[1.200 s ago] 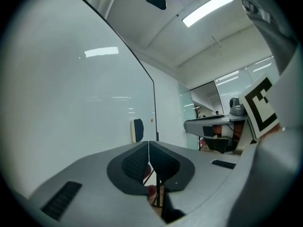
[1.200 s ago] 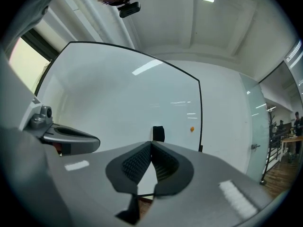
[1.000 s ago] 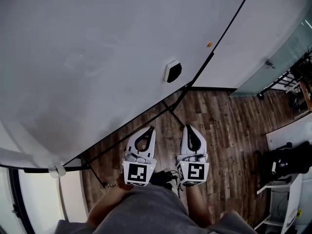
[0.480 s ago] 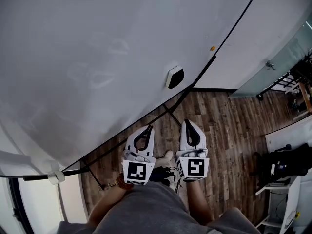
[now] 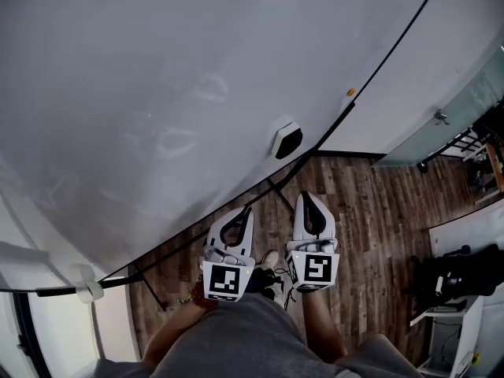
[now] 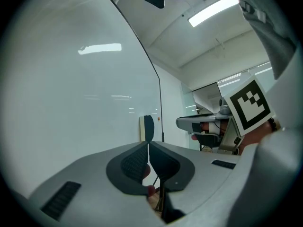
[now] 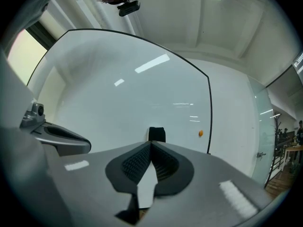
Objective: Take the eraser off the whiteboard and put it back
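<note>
One orange dot [image 5: 350, 92] near eraser [image 5: 287, 140] on whiteboard [image 5: 157, 69]; plank floor [image 5: 370, 203] below

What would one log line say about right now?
eraser: on whiteboard, untouched | left hand-held gripper: shut, empty | right hand-held gripper: shut, empty | step: eraser not yet taken

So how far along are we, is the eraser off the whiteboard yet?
Done: nothing yet; the eraser sits on the whiteboard, untouched. In hand: the left hand-held gripper and right hand-held gripper are both shut and empty, pointing toward the board, short of it. Left: open one, grasp the eraser, pull it off, then put it back.
</note>
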`<state>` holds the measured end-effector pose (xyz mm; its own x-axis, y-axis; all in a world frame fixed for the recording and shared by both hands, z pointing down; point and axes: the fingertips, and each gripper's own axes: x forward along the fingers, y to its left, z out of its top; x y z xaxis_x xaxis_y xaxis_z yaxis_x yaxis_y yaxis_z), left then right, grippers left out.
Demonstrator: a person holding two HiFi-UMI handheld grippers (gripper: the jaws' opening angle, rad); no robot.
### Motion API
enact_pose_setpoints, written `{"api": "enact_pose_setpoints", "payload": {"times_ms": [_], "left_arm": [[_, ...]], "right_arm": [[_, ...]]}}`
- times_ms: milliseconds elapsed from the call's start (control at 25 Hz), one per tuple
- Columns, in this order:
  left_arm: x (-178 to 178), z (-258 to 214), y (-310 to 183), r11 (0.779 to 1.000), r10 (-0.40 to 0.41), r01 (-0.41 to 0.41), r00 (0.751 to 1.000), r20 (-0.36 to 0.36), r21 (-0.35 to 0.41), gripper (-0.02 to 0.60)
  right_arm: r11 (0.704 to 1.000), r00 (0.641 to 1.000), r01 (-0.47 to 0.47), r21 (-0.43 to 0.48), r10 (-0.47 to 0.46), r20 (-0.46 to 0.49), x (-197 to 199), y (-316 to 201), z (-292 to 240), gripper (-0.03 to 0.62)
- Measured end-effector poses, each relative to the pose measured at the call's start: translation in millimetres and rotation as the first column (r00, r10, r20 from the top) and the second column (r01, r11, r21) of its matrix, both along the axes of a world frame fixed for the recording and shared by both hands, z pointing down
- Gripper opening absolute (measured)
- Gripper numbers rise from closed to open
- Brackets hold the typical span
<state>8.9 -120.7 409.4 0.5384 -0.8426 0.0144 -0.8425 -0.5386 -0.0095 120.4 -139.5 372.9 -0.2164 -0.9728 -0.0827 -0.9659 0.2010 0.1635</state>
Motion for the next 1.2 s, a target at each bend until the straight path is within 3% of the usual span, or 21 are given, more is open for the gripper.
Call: {"api": "enact_pose_setpoints", "payload": {"times_ms": [1200], "left_arm": [[33,7,-58,0.997,-0.074,0.074,0.997,0.019,-0.02,0.008]], "right_arm": [[0.985,0.987,0.158,-0.07,-0.158,0.006,4,-87,11,0.158]]}}
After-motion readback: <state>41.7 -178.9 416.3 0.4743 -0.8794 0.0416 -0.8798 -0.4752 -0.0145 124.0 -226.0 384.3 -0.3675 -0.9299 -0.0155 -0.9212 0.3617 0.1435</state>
